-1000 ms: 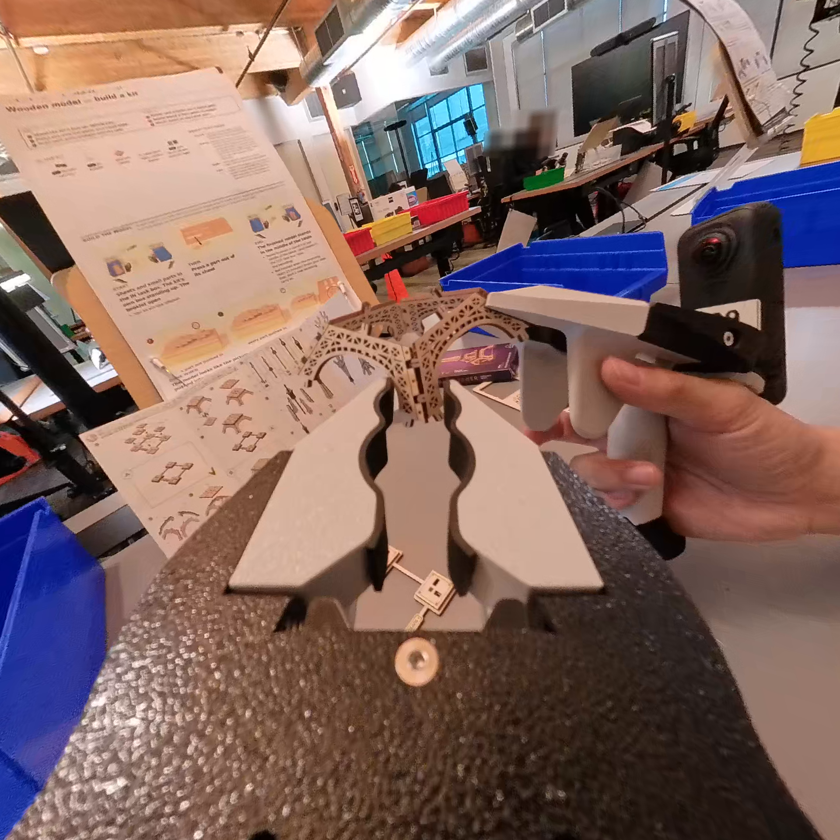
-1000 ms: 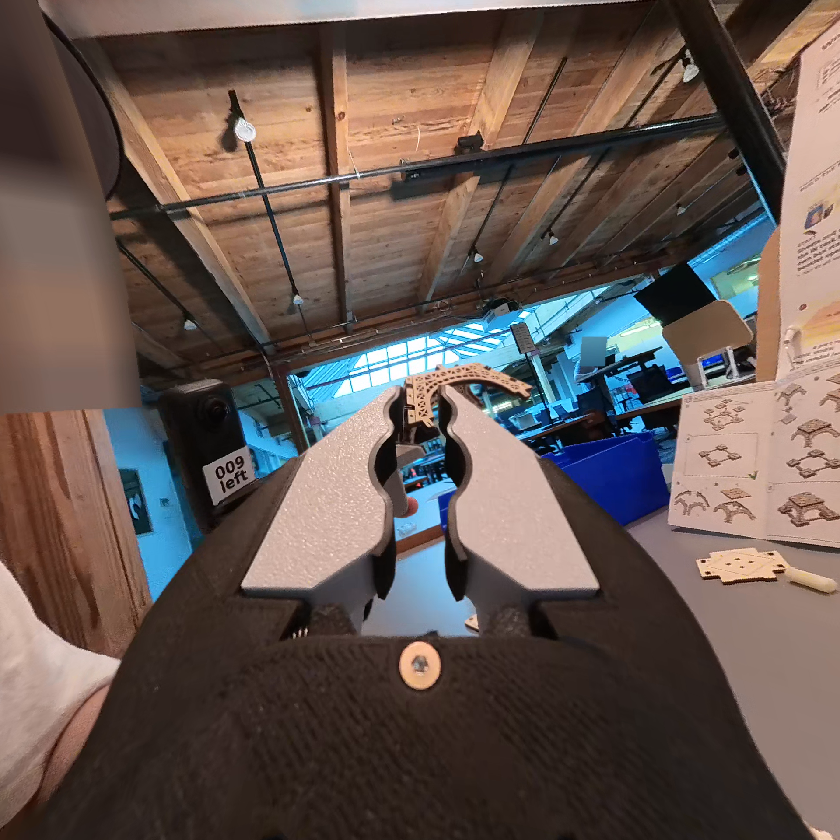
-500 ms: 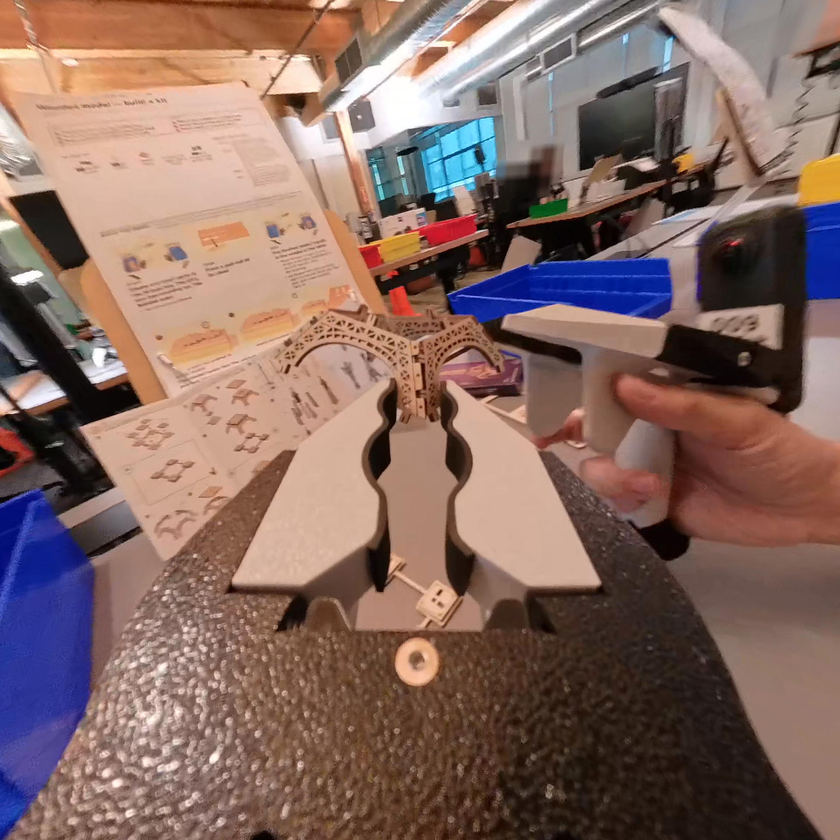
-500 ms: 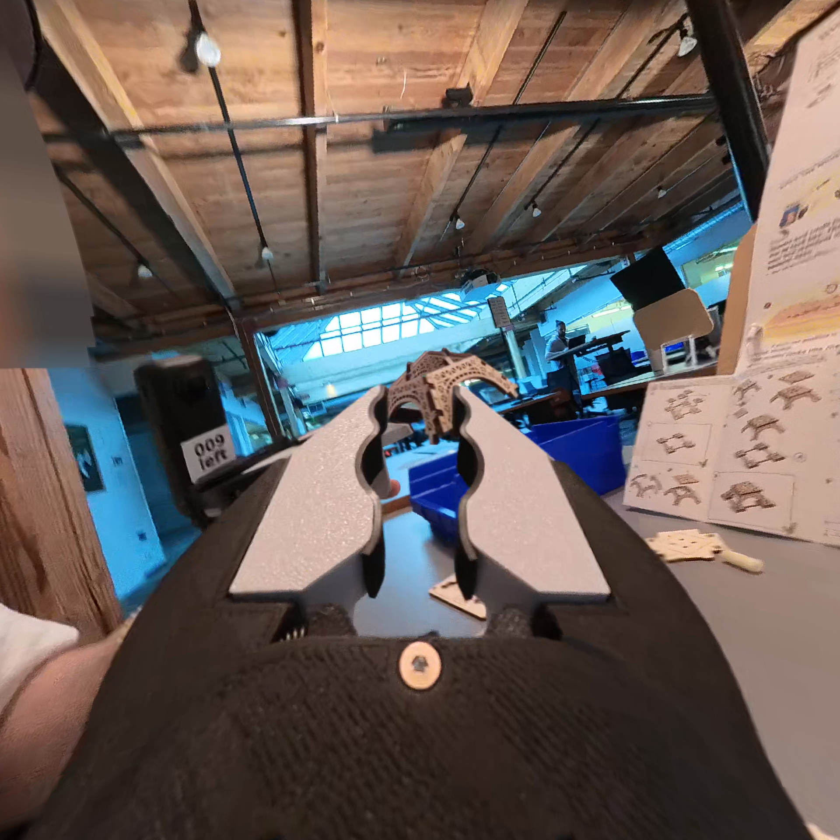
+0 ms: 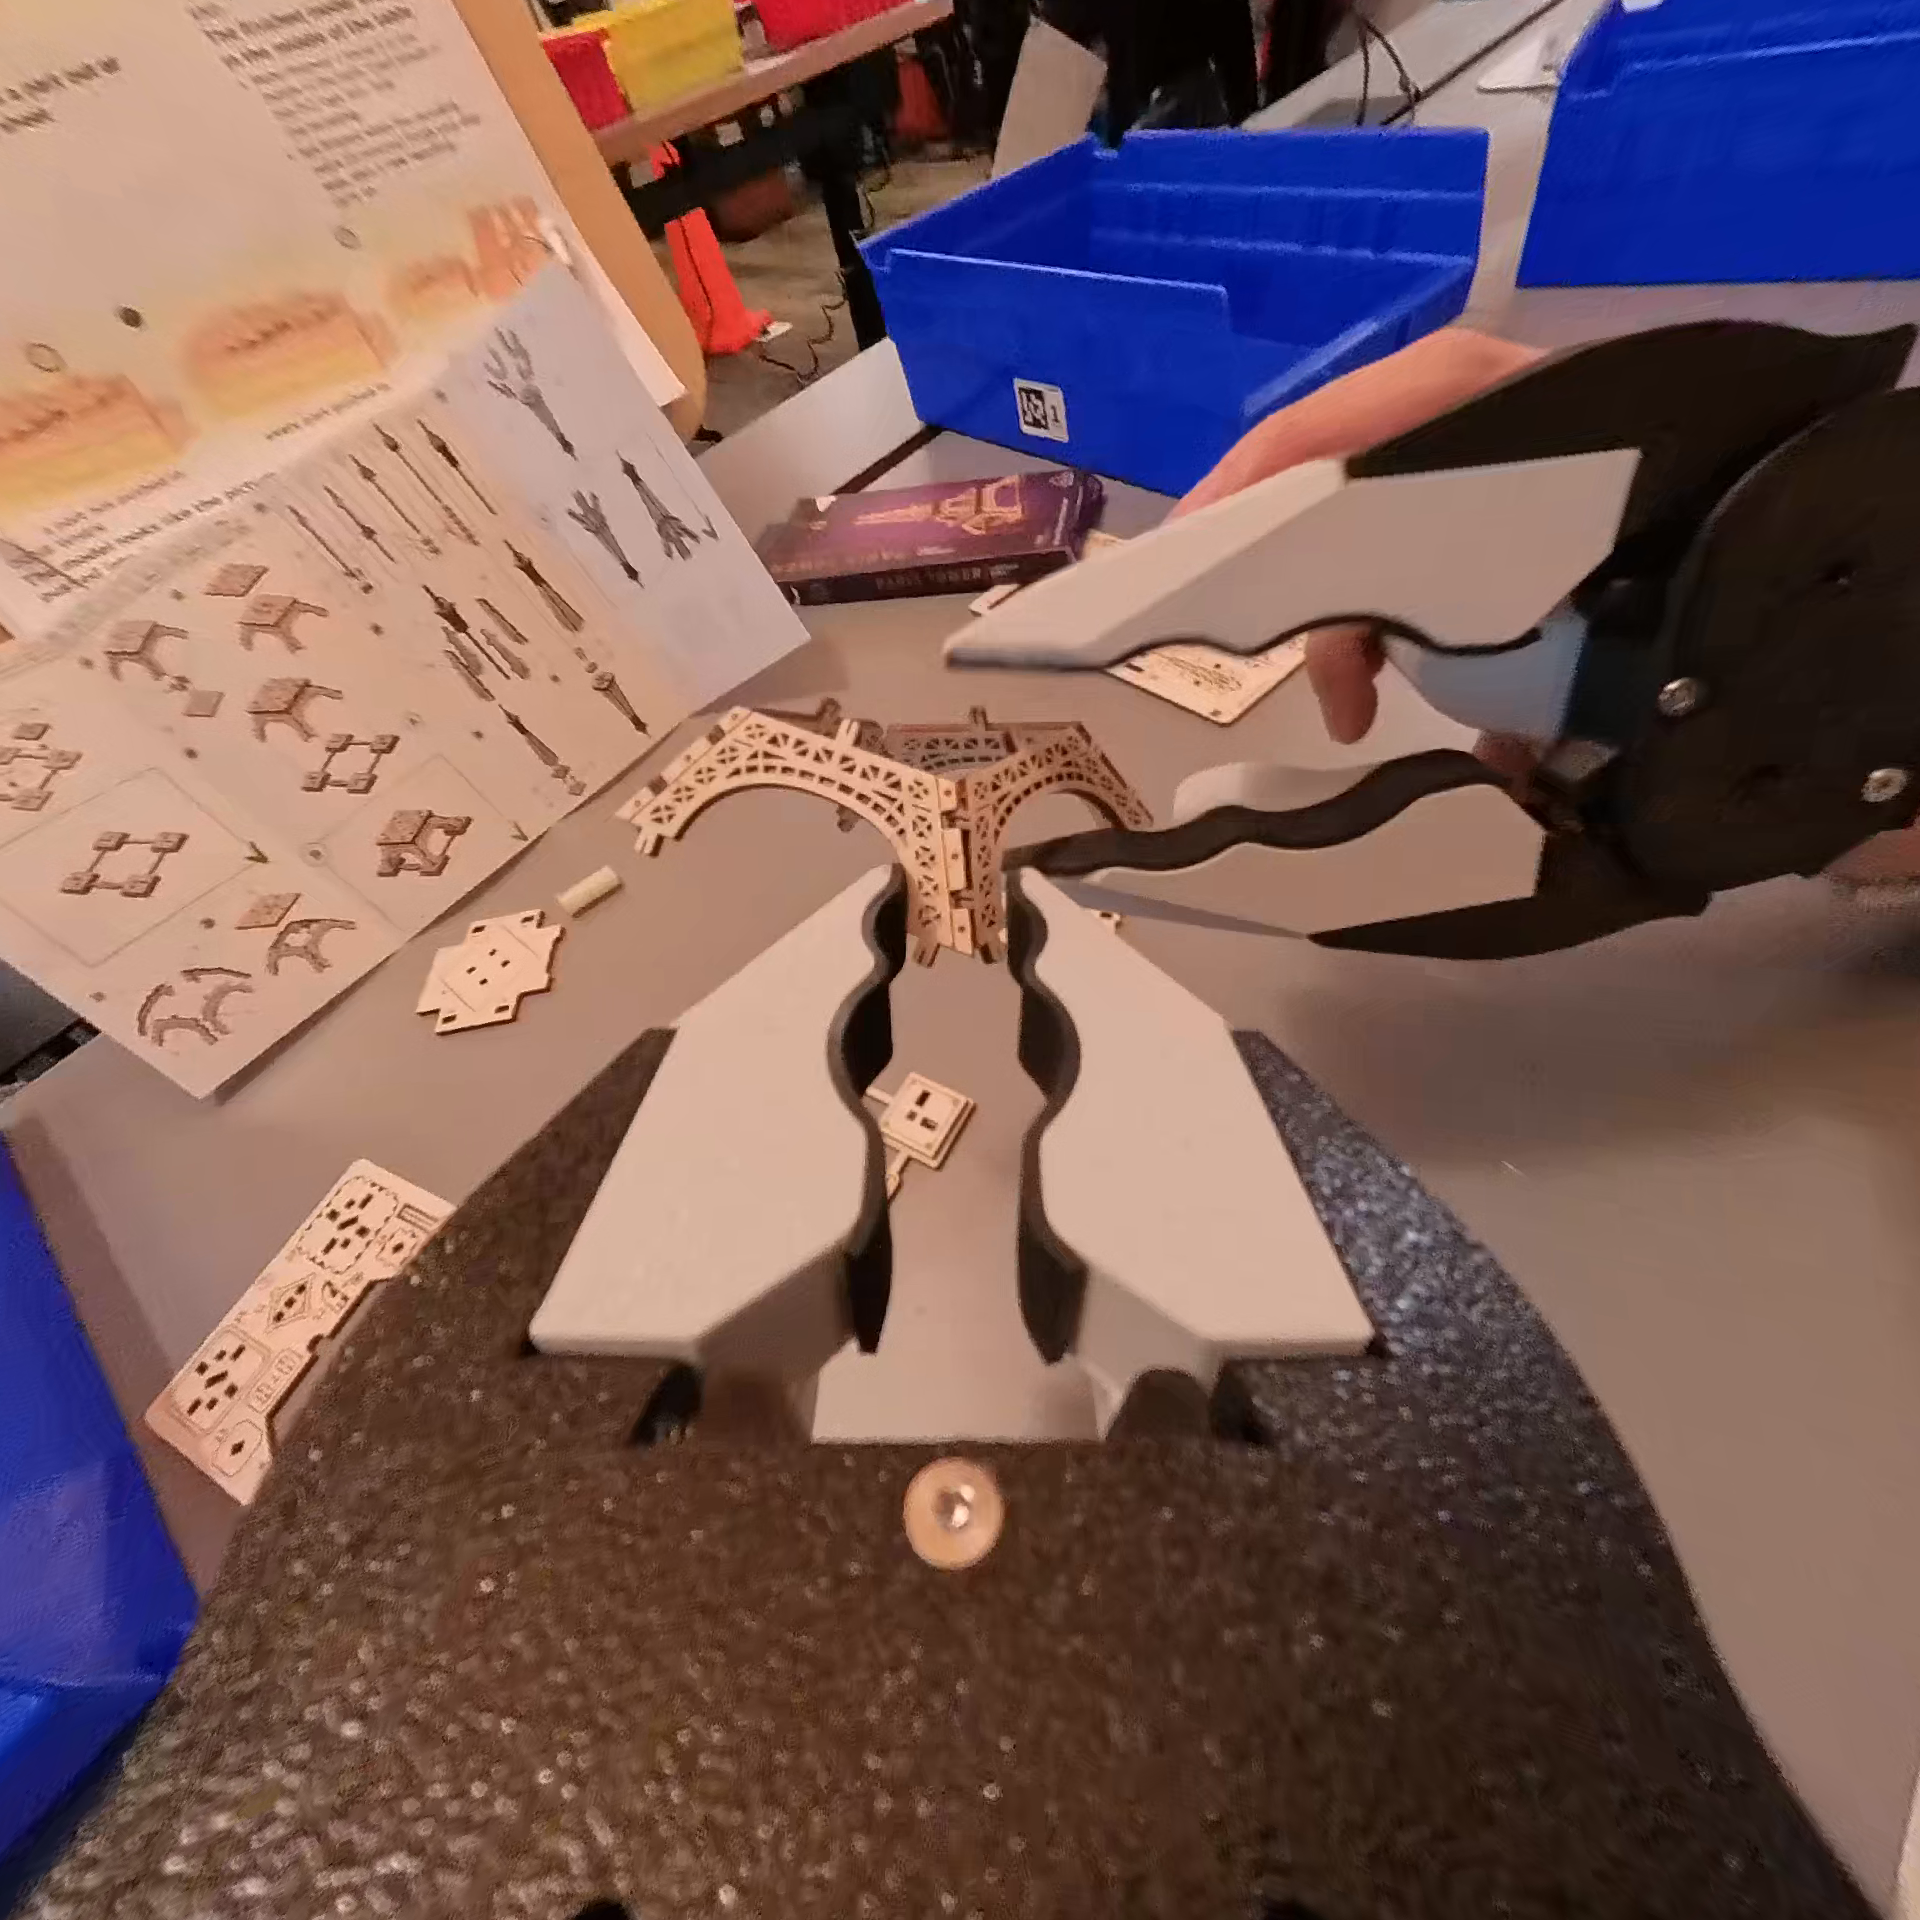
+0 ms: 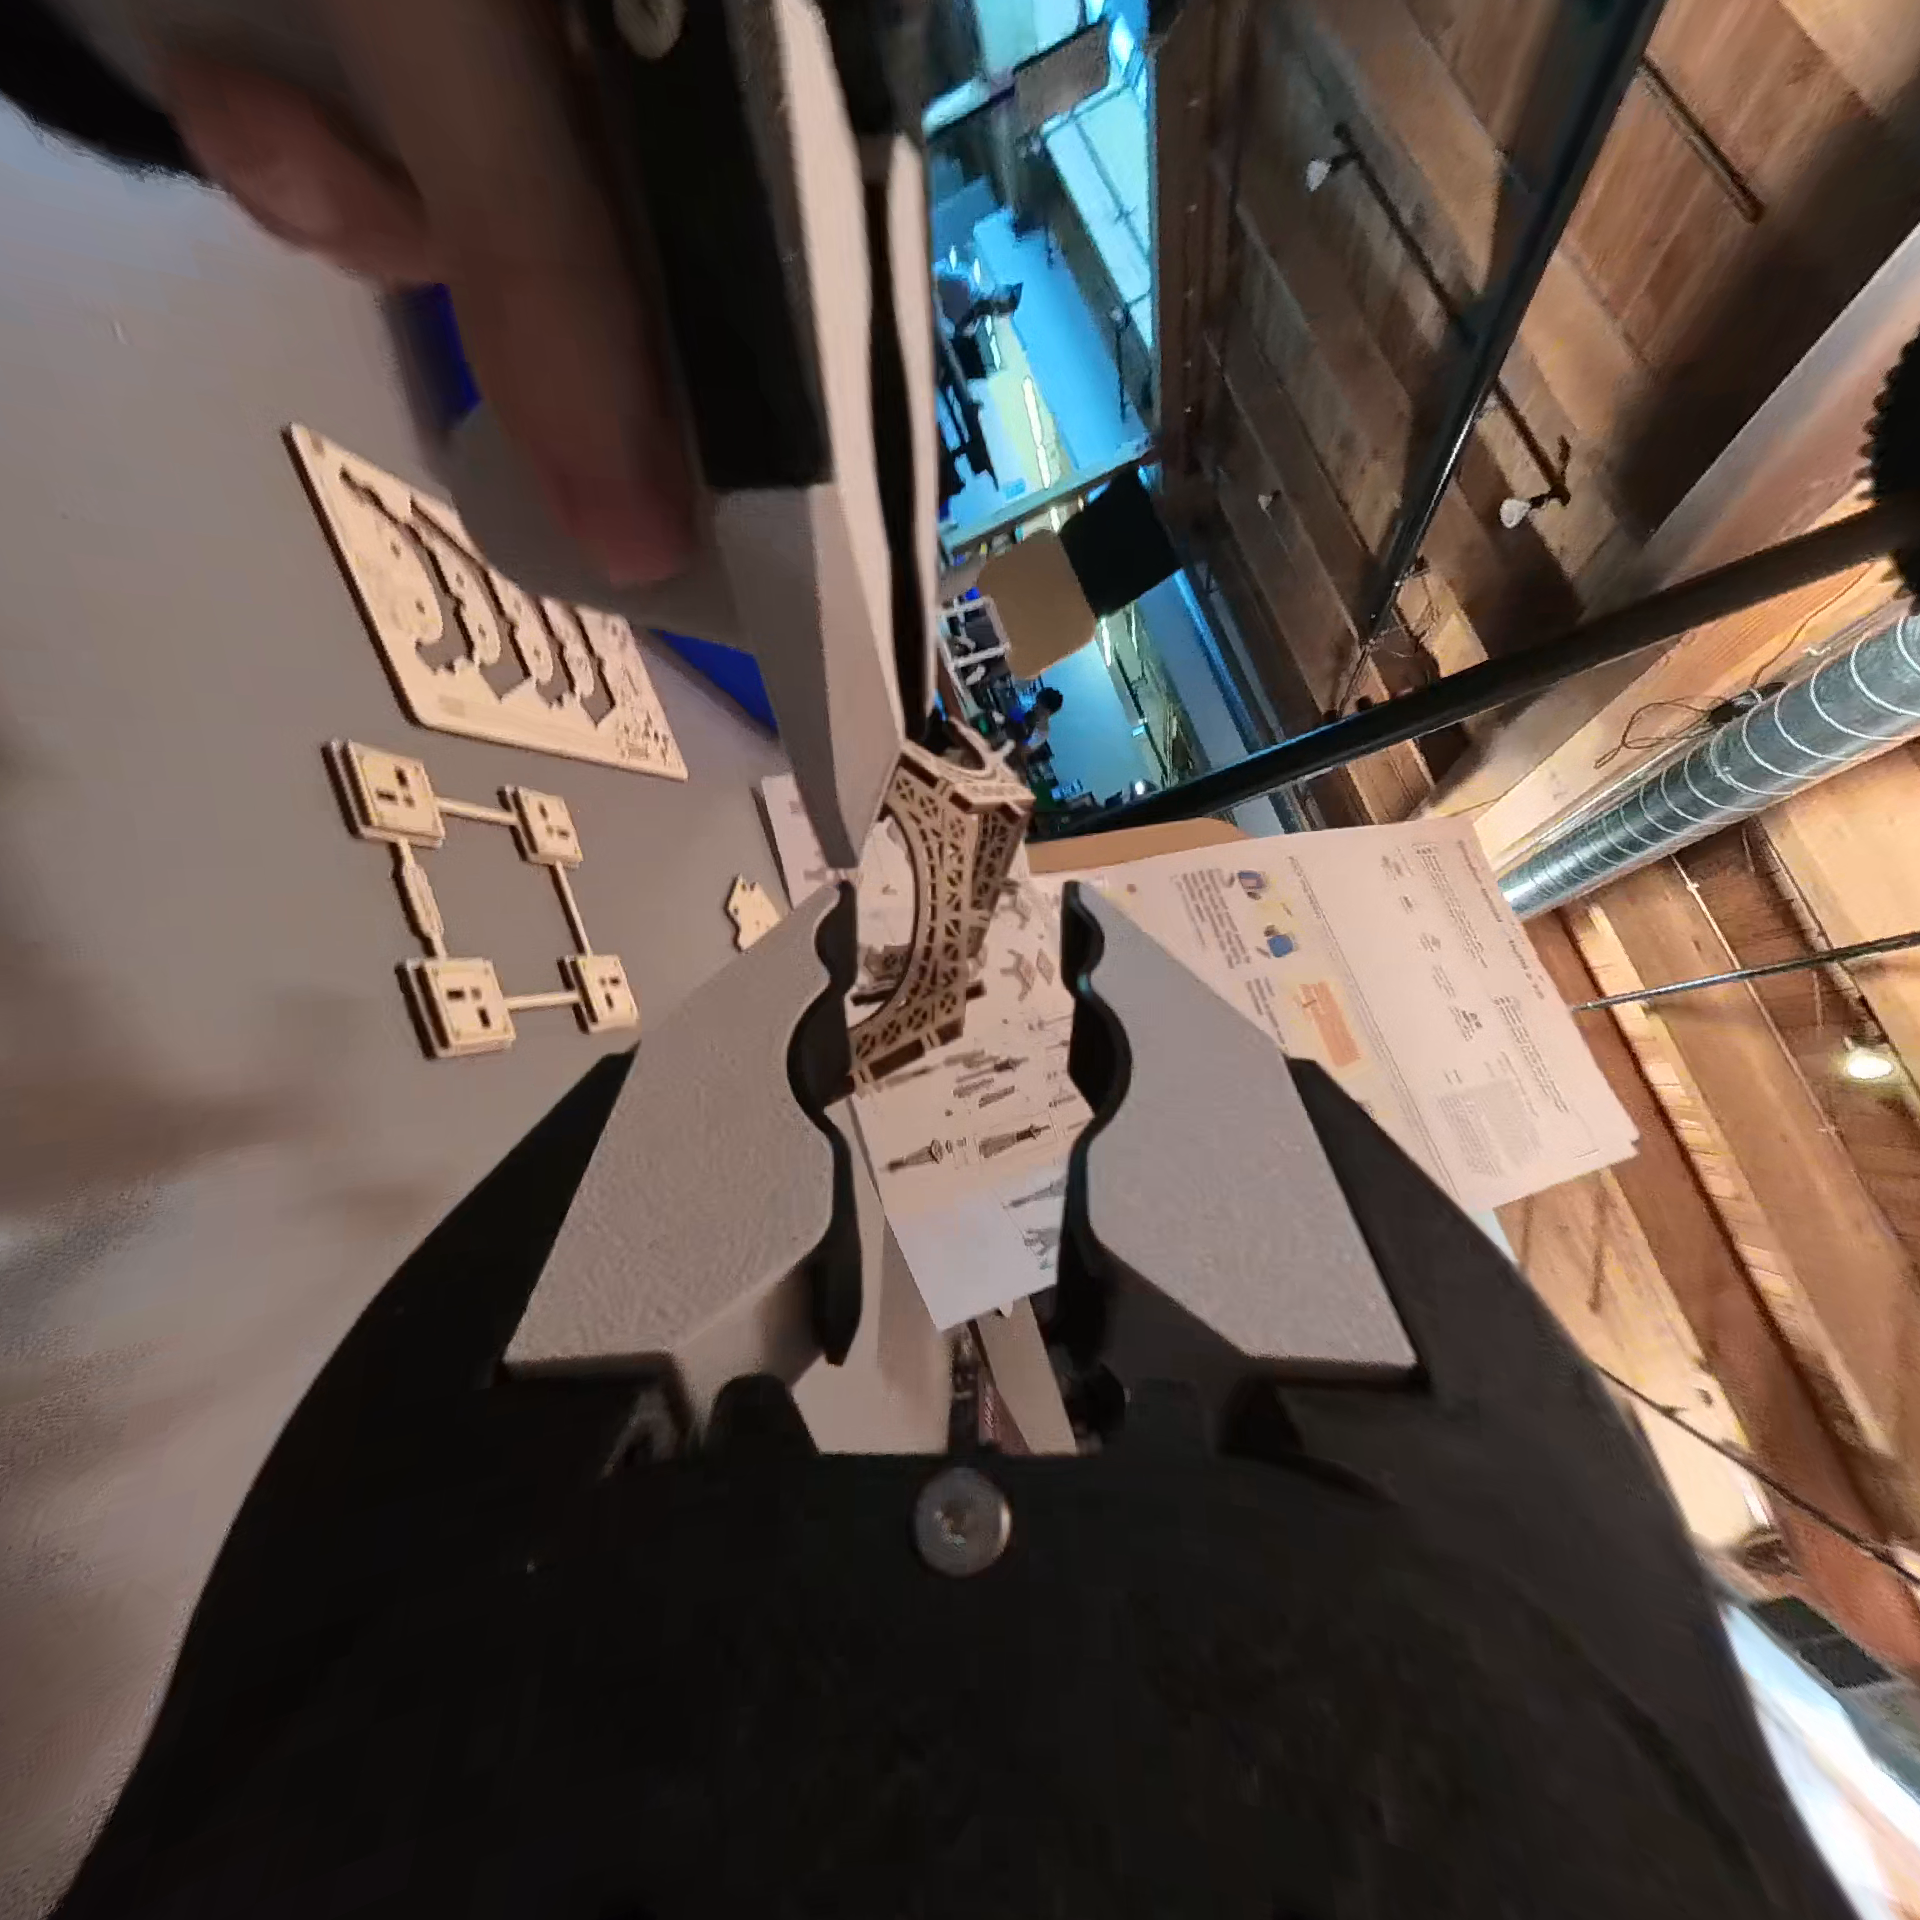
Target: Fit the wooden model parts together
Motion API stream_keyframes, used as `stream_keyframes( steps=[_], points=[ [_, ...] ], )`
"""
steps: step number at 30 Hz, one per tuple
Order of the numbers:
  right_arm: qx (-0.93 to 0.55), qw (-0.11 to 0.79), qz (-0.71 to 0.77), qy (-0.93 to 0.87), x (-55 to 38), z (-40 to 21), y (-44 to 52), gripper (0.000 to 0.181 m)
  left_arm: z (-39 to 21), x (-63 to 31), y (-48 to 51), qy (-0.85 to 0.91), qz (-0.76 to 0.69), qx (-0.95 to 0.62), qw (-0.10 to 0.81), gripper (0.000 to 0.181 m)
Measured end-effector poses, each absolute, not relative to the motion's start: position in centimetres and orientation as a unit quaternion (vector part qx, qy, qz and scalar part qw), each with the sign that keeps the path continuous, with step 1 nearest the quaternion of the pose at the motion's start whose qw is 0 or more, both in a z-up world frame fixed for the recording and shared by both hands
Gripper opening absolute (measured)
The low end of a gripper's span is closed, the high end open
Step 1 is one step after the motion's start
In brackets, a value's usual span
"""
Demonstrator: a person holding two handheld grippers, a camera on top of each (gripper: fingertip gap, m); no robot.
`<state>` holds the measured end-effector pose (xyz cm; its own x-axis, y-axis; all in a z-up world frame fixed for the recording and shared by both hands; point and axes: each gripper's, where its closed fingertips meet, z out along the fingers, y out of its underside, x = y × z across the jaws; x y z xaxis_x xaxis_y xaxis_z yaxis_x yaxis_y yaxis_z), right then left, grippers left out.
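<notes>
The left tongs (image 5: 951, 914) pinch the lattice-cut wooden arches (image 5: 894, 790) at their joined legs, above the grey tabletop (image 5: 1558, 1195). The right tongs (image 5: 982, 758), gaping wide, straddle the arches' right side; half a second ago they gripped it. A square wooden frame (image 6: 483, 894) lies flat below the arches.

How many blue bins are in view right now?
3: one bin behind the purple box, another bin farther right, a third bin at near left. More may be hidden.
</notes>
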<state>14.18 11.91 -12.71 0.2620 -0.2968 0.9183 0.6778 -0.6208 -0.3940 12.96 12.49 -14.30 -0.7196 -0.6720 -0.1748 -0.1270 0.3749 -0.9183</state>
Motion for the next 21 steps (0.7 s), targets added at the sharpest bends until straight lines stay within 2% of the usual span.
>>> stream_keyframes(
  steps=[4,7,8,9,12,15,21],
  points=[
    [-0.705,0.394,-0.57,-0.151,14.2,-14.1,12.3,0.013,-15.2,12.7,12.4,0.803,-0.472,-0.243,0.27,0.016],
    [-0.707,0.409,-0.56,-0.14,14.2,-13.9,12.2,0.012,-15.2,12.7,12.2,0.804,-0.471,-0.239,0.273,0.016],
    [-0.714,0.413,-0.552,-0.127,14.3,-14.1,12.2,0.012,-15.1,12.8,12.4,0.802,-0.47,-0.239,0.28,0.022],
    [-0.717,0.418,-0.548,-0.106,14.7,-14.0,12.0,0.012,-14.8,13.2,12.8,0.797,-0.463,-0.242,0.302,0.032],
    [-0.731,0.444,-0.518,-0.031,15.5,-13.8,11.3,0.012,-14.0,14.0,13.9,0.792,-0.423,-0.201,0.391,0.037],
    [-0.747,0.484,-0.455,0.026,15.6,-14.6,11.6,0.012,-13.6,14.1,13.7,0.794,-0.381,-0.142,0.452,0.034],
    [-0.738,0.558,-0.377,0.055,14.7,-14.2,12.4,0.012,-13.6,14.0,12.8,0.786,-0.352,-0.081,0.502,0.023]
  ],
)
